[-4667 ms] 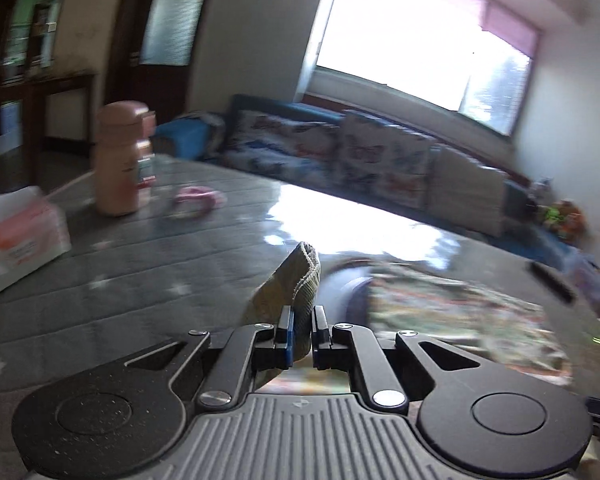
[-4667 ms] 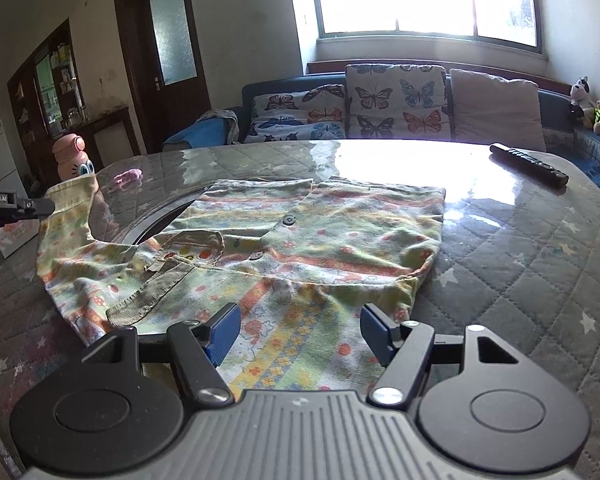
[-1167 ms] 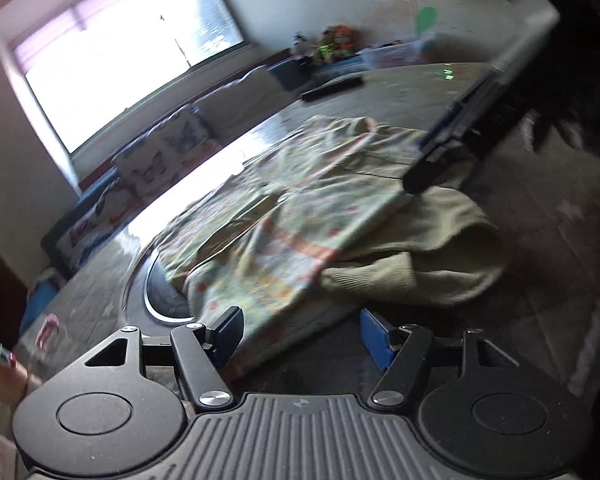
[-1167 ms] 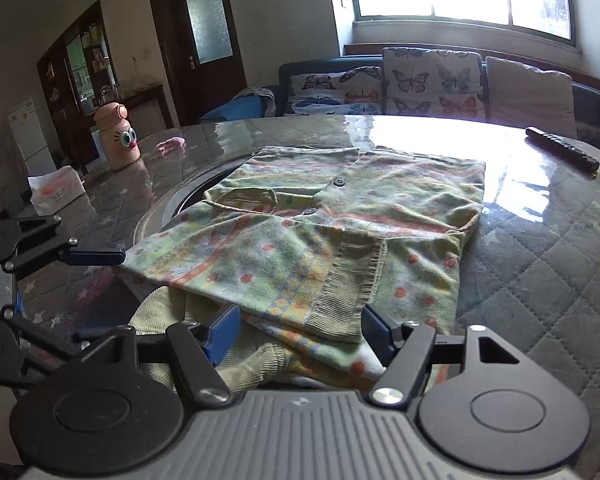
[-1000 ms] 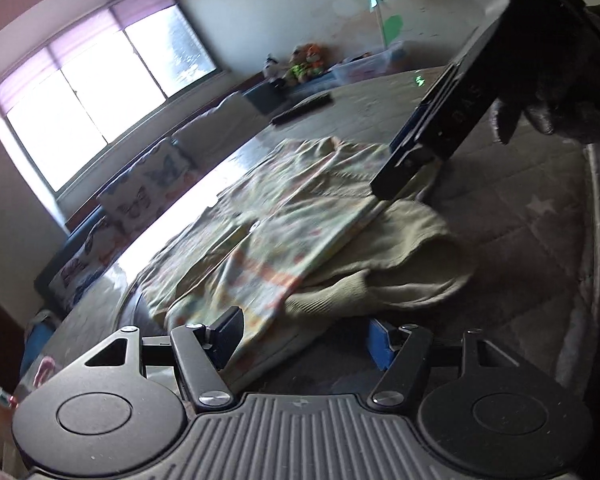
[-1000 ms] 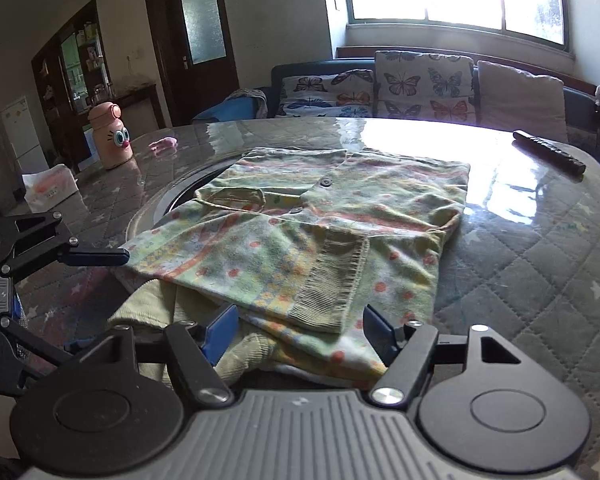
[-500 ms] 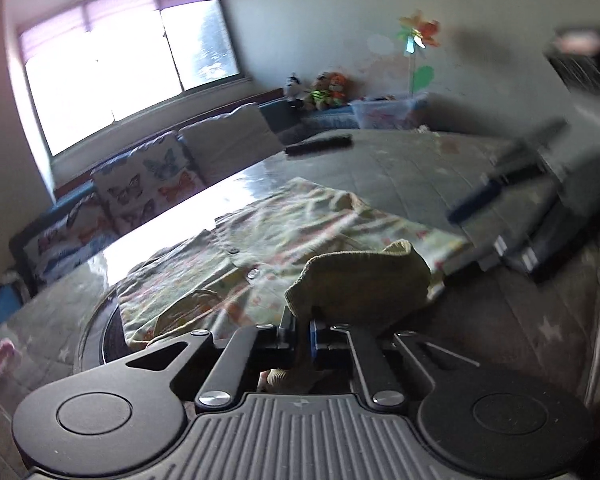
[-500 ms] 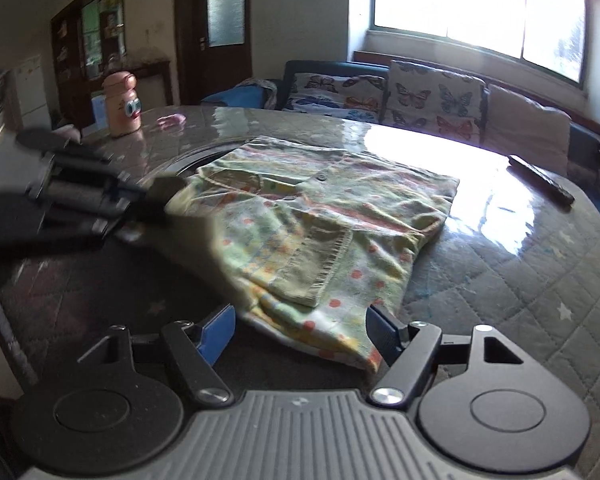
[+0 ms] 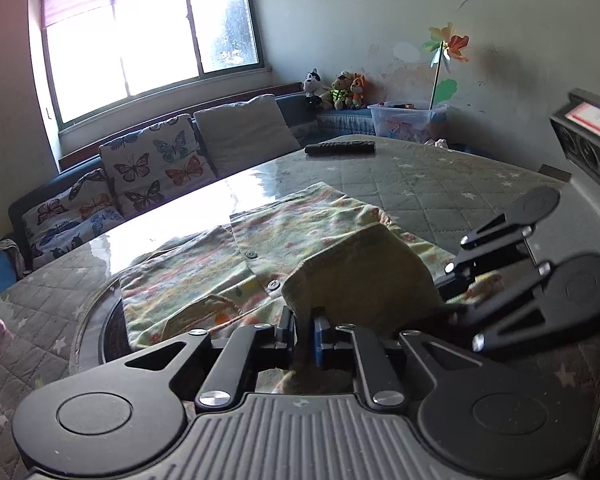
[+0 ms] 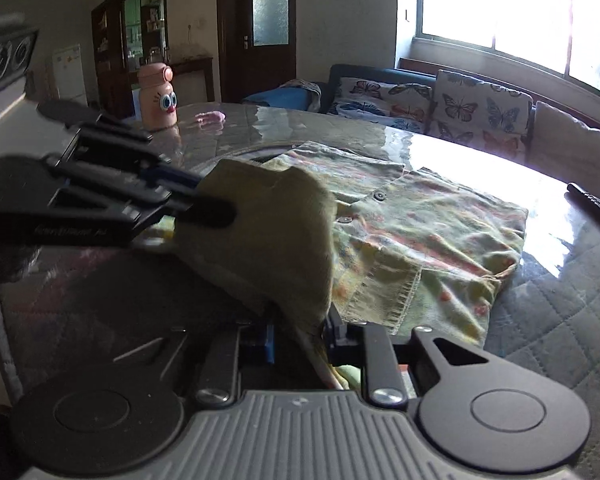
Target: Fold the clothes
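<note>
A pale green flowered shirt (image 9: pixel 300 232) (image 10: pixel 420 216) with buttons lies flat on the quilted table. Its near hem (image 9: pixel 364 276) (image 10: pixel 268 232) is lifted off the table and shows a plain yellow-green inside. My left gripper (image 9: pixel 304 332) grips one corner of this hem; its jaws are opening slightly with the cloth still pressed between the pads. My right gripper (image 10: pixel 300 334) holds the other corner, its jaws closing on the cloth. Each gripper shows in the other's view, the left gripper (image 10: pixel 204 204) and the right gripper (image 9: pixel 448 292).
A black remote (image 9: pixel 340 148) (image 10: pixel 592 204) lies at the table's far side. A pink bottle (image 10: pixel 156 96) and a small pink thing (image 10: pixel 210 118) stand on the far left. A round inset (image 9: pixel 112 320) lies under the shirt. A sofa with butterfly cushions (image 9: pixel 156 164) runs behind.
A second ago both grippers hung open over the hem lying on the table. The left closed on it and lifted it; the right has now closed on it too.
</note>
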Demonstrator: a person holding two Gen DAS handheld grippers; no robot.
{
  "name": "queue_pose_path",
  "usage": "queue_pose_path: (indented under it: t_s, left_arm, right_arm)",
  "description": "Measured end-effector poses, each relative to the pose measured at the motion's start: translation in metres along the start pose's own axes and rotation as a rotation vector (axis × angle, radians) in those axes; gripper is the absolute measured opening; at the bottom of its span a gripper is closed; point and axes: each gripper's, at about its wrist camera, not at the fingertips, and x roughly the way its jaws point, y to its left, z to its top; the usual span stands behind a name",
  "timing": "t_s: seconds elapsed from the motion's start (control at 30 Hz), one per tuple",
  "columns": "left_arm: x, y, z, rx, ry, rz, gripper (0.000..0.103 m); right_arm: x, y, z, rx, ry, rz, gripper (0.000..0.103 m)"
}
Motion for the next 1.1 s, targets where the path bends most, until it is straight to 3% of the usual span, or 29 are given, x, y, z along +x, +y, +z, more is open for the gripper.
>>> queue_pose_path:
  t_s: [0.1,0.2,0.53,0.57,0.67,0.7,0.87,1.1]
  left_arm:
    - [-0.013,0.000,-0.013,0.049,-0.005,0.022,0.044]
    - [-0.021,-0.002,-0.025,0.109,0.003,0.047,0.050]
    - [-0.002,-0.007,-0.054,0.306,0.058,0.157,0.050]
    - [0.000,-0.008,-0.057,0.324,0.059,0.168,0.048]
    - [0.000,-0.005,-0.059,0.320,0.056,0.180,0.017]
    - [-0.002,-0.002,-0.058,0.300,0.052,0.176,0.011]
    - [-0.027,-0.004,-0.049,0.234,0.011,0.150,0.007]
    - [-0.090,-0.020,-0.044,0.190,-0.006,0.065,0.007]
  right_arm:
    - [-0.003,-0.003,0.003,0.012,-0.010,0.002,0.017]
    - [-0.005,-0.009,0.008,0.049,-0.022,0.005,0.016]
    - [-0.009,-0.018,0.022,0.104,-0.066,-0.007,0.014]
    - [-0.008,-0.018,0.022,0.108,-0.069,-0.011,0.013]
    - [-0.011,-0.018,0.020,0.117,-0.081,-0.021,0.011]
    - [-0.012,-0.017,0.019,0.119,-0.085,-0.024,0.010]
    - [-0.031,-0.012,0.014,0.124,-0.116,-0.026,0.009]
    - [-0.092,0.006,0.003,0.106,-0.119,0.049,0.009]
